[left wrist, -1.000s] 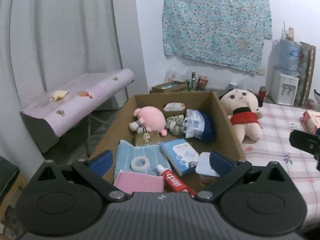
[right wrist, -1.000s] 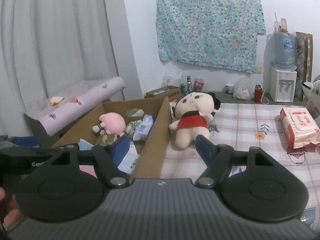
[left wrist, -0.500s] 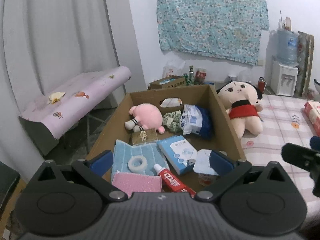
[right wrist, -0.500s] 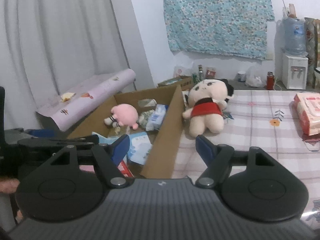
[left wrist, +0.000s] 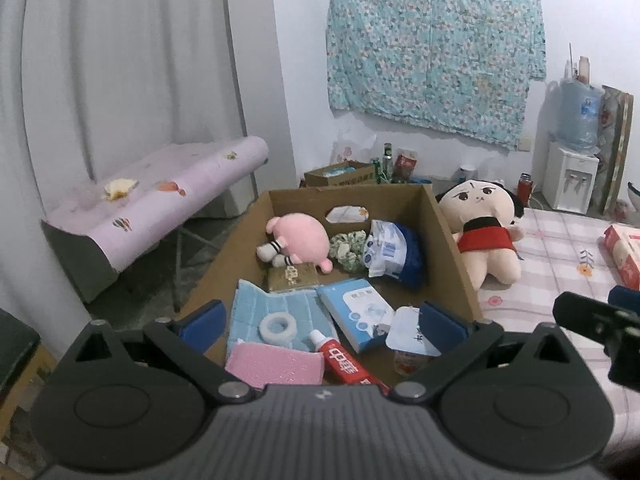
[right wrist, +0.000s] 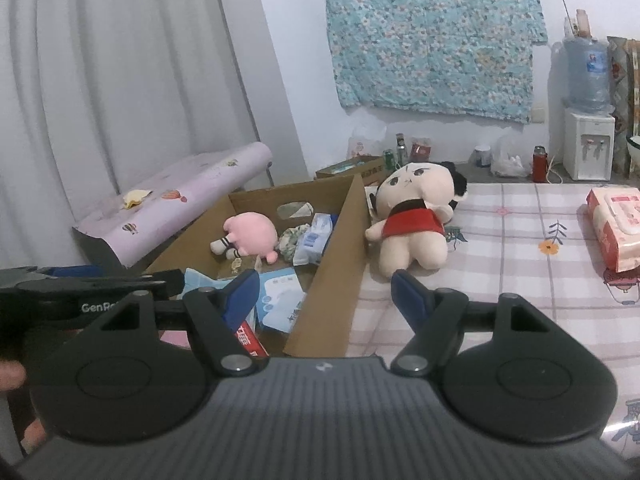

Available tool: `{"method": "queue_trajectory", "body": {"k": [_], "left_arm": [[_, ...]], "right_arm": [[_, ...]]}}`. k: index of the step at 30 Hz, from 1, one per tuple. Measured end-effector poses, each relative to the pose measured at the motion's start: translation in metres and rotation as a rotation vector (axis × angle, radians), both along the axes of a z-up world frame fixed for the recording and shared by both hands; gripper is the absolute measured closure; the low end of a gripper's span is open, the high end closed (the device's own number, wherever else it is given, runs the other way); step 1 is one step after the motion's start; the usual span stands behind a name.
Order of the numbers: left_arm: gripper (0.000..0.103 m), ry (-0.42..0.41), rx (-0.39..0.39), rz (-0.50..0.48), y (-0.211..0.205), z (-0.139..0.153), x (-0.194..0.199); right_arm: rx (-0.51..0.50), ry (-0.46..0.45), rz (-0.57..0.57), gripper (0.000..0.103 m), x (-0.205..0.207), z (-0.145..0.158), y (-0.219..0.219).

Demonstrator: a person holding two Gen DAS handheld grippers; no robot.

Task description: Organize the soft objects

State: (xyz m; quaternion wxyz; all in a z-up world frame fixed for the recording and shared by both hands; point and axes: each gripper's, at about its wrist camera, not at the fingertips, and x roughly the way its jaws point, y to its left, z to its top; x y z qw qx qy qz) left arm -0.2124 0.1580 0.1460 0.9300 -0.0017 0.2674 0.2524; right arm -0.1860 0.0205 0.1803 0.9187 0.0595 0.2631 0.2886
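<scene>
A cardboard box (left wrist: 452, 240) (right wrist: 340, 248) holds a pink plush (left wrist: 300, 240) (right wrist: 250, 234), a floral scrunchie (left wrist: 348, 246), a blue-white pack (left wrist: 390, 248), a blue cloth (left wrist: 276, 312), a pink sponge (left wrist: 276, 366), a tape roll (left wrist: 276, 325), toothpaste (left wrist: 344, 364) and a blue booklet (left wrist: 358, 312). A doll in a red top (left wrist: 482, 236) (right wrist: 414, 220) sits on the checked bedsheet (right wrist: 520, 280) just right of the box. My left gripper (left wrist: 320, 318) hovers open over the box's near end, empty. My right gripper (right wrist: 326, 292) stands open and empty over the box's right wall, short of the doll.
A red wipes pack (right wrist: 618, 232) lies at the bed's right edge. A folded purple-covered cot (left wrist: 160, 200) stands left of the box. Bottles and a small carton (left wrist: 340, 174) sit on the floor by the far wall, a water dispenser (right wrist: 588, 120) at the right.
Both views shifted slightly: the right gripper turned a little, the doll sliding right in its view. The left gripper drifted slightly over the box. Both jaws kept their width.
</scene>
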Motion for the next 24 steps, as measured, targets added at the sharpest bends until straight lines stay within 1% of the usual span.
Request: {"method": "queue_trajectory", "body": {"k": [3,5,8,11,14,18,20,24], "left_arm": [[0.0,-0.02,0.018,-0.017,-0.0049,0.0022,-0.0077],[0.0,-0.012,0.0,-0.025,-0.0043,0.0009,-0.0079],[0.0,-0.006,-0.013,-0.024,-0.0039,0.0004,-0.0065],[0.0,-0.013,-0.008,-0.02,-0.0035,0.0005,-0.0056],[0.0,0.002,-0.016,-0.025,-0.004,0.0001,-0.0047],[0.0,0.004,-0.014,-0.015,-0.0059,-0.0017,-0.0055],[0.0,0.001,-0.024,-0.02,-0.006,-0.0018,-0.0068],[0.0,0.005,-0.013,-0.02,-0.0075,-0.0028,-0.0062]], "right_arm": [[0.019,-0.008,-0.004,0.028,-0.0029,-0.0007,-0.0026],[-0.008,0.008,-0.02,0.028,-0.0023,-0.0038,-0.0005],[-0.034,-0.011,-0.014,0.028,-0.0047,-0.0014,0.0022],[-0.019,-0.02,-0.005,0.028,-0.0059,0.0015,0.0024],[-0.002,-0.011,0.008,0.028,-0.0067,0.0004,0.0016],[-0.011,0.008,0.024,0.028,-0.0052,-0.003,0.0045],[-0.01,0.003,0.023,0.028,-0.0051,-0.002,0.0053],[-0.006,0.001,0.027,0.028,-0.0061,-0.0014,0.005]]}}
